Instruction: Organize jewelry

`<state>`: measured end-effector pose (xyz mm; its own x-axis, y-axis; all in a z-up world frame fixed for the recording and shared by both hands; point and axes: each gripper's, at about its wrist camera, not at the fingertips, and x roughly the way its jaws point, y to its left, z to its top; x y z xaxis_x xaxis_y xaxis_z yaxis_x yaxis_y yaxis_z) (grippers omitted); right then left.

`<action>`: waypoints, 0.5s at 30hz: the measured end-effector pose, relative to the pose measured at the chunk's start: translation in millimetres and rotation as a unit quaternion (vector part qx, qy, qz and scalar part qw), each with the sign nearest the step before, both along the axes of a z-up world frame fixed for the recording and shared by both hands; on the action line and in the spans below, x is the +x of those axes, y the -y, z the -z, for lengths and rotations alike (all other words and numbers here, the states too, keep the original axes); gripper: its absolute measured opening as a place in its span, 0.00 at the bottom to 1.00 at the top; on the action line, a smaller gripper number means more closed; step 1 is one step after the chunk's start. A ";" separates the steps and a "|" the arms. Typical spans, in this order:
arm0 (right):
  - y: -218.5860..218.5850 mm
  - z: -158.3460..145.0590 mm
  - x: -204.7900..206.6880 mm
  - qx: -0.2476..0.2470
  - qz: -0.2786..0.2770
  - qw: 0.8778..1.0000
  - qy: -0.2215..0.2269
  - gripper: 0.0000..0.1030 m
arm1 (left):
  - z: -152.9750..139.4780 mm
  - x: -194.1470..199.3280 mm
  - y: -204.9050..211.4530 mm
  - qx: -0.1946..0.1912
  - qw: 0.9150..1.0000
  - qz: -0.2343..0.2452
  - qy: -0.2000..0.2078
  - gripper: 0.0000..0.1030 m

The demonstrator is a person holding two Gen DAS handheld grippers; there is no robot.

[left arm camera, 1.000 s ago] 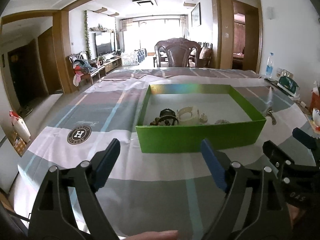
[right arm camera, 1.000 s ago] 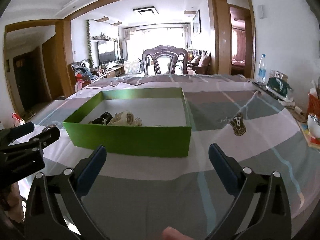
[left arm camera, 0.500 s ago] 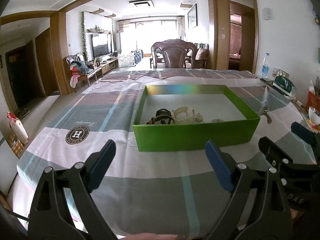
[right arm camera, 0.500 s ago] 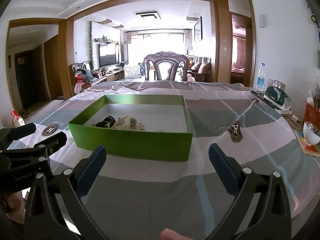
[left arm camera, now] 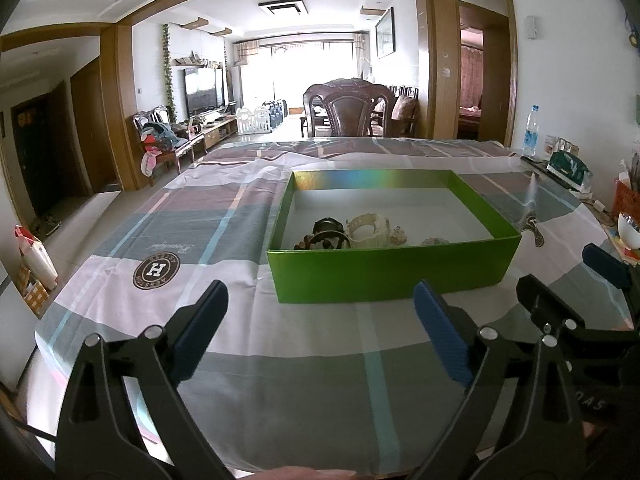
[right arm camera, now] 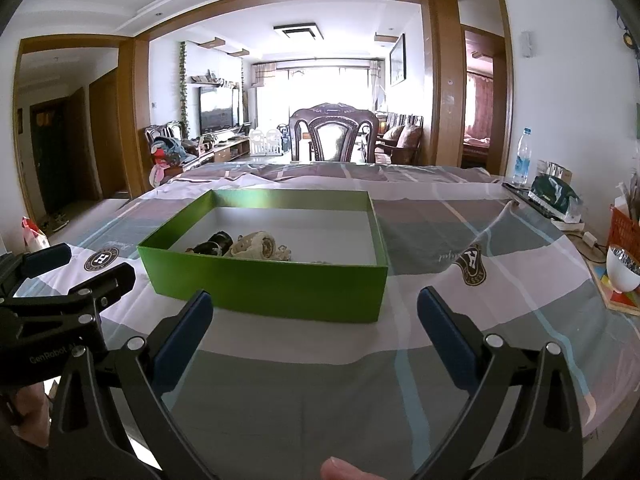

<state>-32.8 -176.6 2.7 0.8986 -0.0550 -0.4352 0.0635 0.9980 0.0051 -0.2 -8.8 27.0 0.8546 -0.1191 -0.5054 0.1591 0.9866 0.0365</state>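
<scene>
Jewelry lies gathered in the green box; both grippers hang clear, spread wide and empty.

Left wrist view: the left gripper (left arm camera: 318, 312) hovers over the table's near edge, holding nothing; in the green box (left arm camera: 384, 270) a dark bracelet (left arm camera: 329, 226), a pale bangle (left arm camera: 368, 230) and small pieces crowd its near wall. Right wrist view: the right gripper (right arm camera: 316, 318) hangs likewise, gaping and bare. No jewelry shows on the tablecloth (right arm camera: 440, 220), so collecting looks done; whether sorting inside remains, I cannot tell.
</scene>
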 end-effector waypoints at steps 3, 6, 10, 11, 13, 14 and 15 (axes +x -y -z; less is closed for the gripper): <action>0.1 0.2 0.1 0.000 0.001 1.000 0.000 0.97 | 0.0 0.3 -2.3 0.001 1.000 -0.004 0.001 0.94; 0.7 -0.8 -0.4 0.003 0.003 1.000 0.000 0.97 | -0.8 0.3 -3.2 0.000 1.000 -0.004 0.002 0.96; 1.3 -2.1 0.0 0.002 0.005 1.000 0.000 0.97 | -0.3 1.0 -2.8 0.002 1.000 -0.003 0.002 0.96; 1.7 -2.2 -0.2 0.002 0.005 1.000 0.000 0.97 | -0.5 1.0 -2.8 0.001 1.000 -0.003 0.002 0.96; 1.5 -2.1 -0.2 0.002 0.005 1.000 0.000 0.97 | -0.4 1.2 -3.3 0.000 1.000 -0.003 0.001 0.96; 1.4 -2.0 0.1 0.003 0.005 1.000 -0.001 0.97 | 0.3 1.1 -3.7 0.000 1.000 -0.003 0.000 0.96; 1.5 -2.1 0.0 0.003 0.004 1.000 -0.002 0.97 | 0.8 1.2 -4.1 0.001 1.000 -0.003 0.000 0.96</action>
<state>-32.8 -178.2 4.8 0.8967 -0.0600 -0.4386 0.0721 0.9973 0.0108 1.1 -4.8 26.2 0.8555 -0.1129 -0.5053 0.1530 0.9875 0.0384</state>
